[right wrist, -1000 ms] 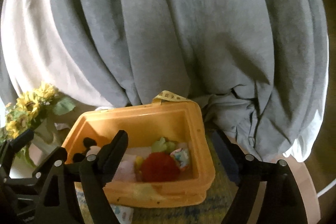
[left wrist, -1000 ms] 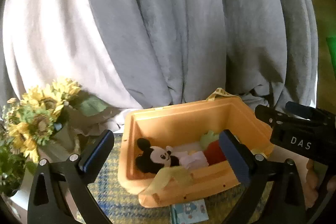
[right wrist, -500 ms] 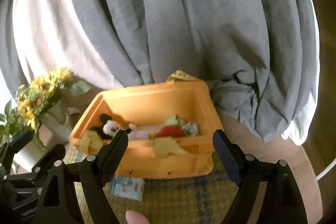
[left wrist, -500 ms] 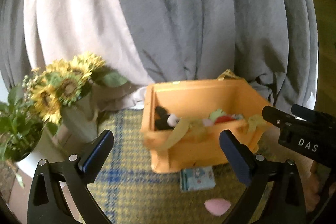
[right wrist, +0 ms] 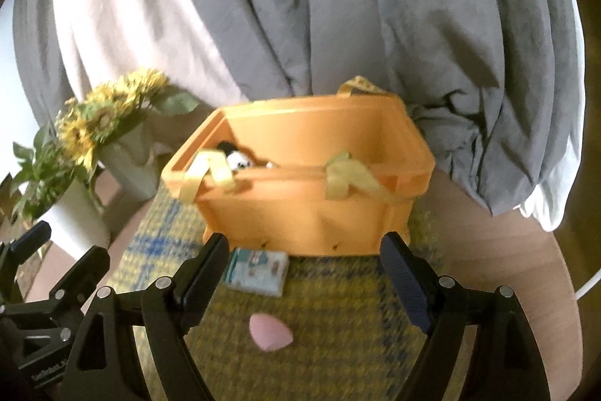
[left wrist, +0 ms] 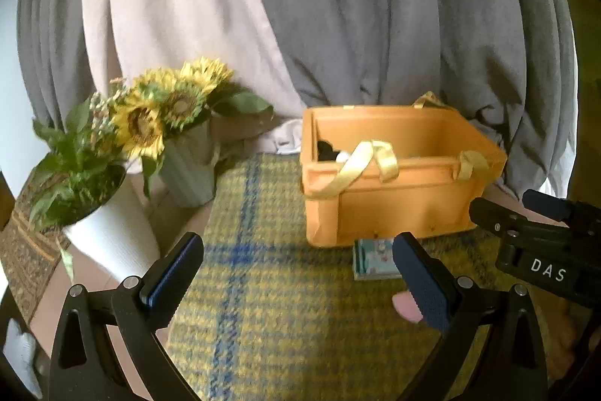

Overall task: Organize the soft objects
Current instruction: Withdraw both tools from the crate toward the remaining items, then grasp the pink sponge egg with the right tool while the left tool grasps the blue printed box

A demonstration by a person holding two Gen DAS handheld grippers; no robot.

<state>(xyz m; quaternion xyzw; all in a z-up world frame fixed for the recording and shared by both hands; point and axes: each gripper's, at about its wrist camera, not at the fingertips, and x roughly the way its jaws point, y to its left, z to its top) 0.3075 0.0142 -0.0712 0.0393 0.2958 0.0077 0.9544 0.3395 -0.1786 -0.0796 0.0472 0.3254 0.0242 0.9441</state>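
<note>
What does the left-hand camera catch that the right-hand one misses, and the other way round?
Only the left view shows the patterned brown cloth at its left edge. Only the right view shows the whole pink teardrop sponge and the table's bare edge on the right. Both share the orange basket, the sunflowers, the small printed packet, the checked mat and the grey curtain.

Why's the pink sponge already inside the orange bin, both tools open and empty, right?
Not inside. The right wrist view shows the pink sponge lying on the plaid mat in front of the orange bin. Both tools, left tool and right tool, are open and empty.
</note>
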